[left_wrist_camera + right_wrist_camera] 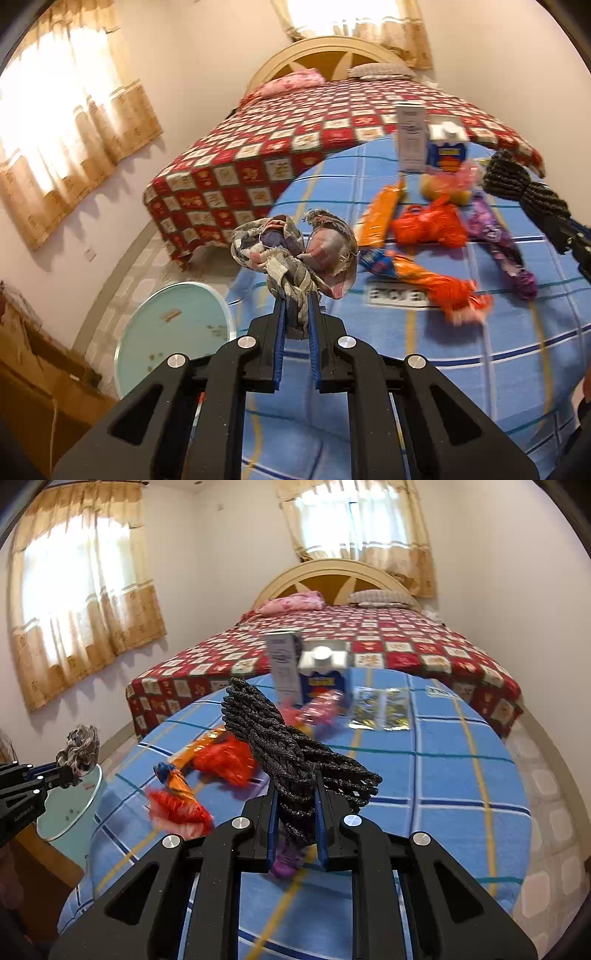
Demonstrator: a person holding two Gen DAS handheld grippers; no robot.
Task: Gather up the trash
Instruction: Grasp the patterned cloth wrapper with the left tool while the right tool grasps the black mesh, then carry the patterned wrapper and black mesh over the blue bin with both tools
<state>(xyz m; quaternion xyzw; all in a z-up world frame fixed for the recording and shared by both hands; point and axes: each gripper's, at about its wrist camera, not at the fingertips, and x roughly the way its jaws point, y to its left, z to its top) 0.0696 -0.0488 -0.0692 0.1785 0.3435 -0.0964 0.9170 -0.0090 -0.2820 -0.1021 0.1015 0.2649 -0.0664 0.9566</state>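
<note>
My left gripper (296, 301) is shut on a crumpled grey and pink cloth scrap (295, 251), held up above the blue checked cover (369, 369). The right wrist view shows that left gripper (75, 770) at the far left with the cloth scrap (82, 747) in it. My right gripper (295, 779) is shut on a bundle of black knitted cord (284, 738); the same black bundle (517, 181) appears at the right edge of the left wrist view. On the cover lie orange wrappers (428, 225), a purple wrapper (502, 243), a white box (410, 136) and a blue carton (445, 147).
A bed with a red and white checked spread (369, 642) stands behind the blue cover. A round pale green glass table (173, 332) sits low at the left, by a wooden cabinet (33, 369). Shiny packets (380, 709) lie near the carton. Curtained windows (85, 590) line the walls.
</note>
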